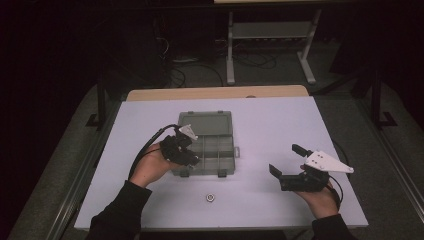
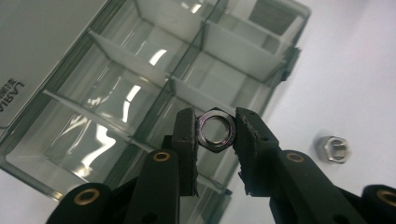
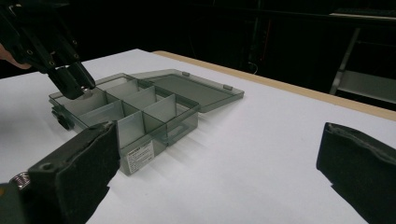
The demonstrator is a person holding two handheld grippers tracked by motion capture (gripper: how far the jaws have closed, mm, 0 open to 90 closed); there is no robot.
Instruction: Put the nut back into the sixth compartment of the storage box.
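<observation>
The tabletop [image 1: 280, 130] is white, with a bare wooden strip [image 1: 215, 93] along its far edge. Dark grey carpet floor [image 1: 350, 115] surrounds the tabletop on the far side and both flanks. Beyond the tabletop's far edge stands a light grey metal frame [image 1: 270, 37] with two splayed legs and a low shelf. Black cables [image 1: 200, 67] lie on the floor left of that frame, beyond the tabletop. Black metal posts [image 1: 101, 102] stand at the tabletop's far left and far right corners. The room beyond the tabletop is dark; light falls mainly on the tabletop itself.
</observation>
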